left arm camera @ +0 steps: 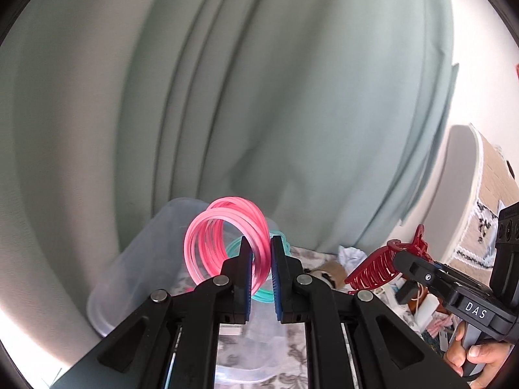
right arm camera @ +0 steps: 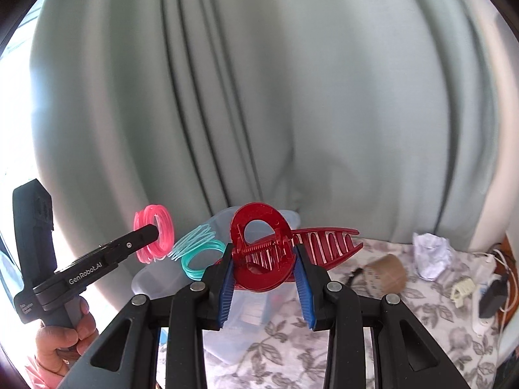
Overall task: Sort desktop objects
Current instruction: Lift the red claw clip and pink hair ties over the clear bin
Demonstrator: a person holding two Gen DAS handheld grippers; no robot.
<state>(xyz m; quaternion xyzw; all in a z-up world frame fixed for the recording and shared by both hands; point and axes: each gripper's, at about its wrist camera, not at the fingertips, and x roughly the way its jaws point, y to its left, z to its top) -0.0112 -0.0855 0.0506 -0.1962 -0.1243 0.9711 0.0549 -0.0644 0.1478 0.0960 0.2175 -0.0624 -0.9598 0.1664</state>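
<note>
My left gripper (left arm camera: 259, 244) is shut on a bunch of thin pink rings (left arm camera: 207, 236), held up in the air. Teal rings (left arm camera: 262, 297) hang close behind the pink ones; I cannot tell whether the pads grip them too. In the right wrist view the left gripper (right arm camera: 155, 231) holds the pink rings (right arm camera: 162, 223), with the teal rings (right arm camera: 198, 254) just to their right. My right gripper (right arm camera: 262, 253) is shut on a large red hair claw clip (right arm camera: 259, 265), also seen from the left wrist as the red clip (left arm camera: 369, 270). Both hover over a clear plastic box (right arm camera: 144, 280).
A grey-green curtain (right arm camera: 259, 97) hangs behind the floral tablecloth (right arm camera: 373, 340). On the cloth to the right lie crumpled white paper (right arm camera: 433, 254), a brown tape roll (right arm camera: 386, 274), a small cream clip (right arm camera: 462, 291) and white cables with a dark plug (right arm camera: 491, 295). A hand holds each gripper's handle.
</note>
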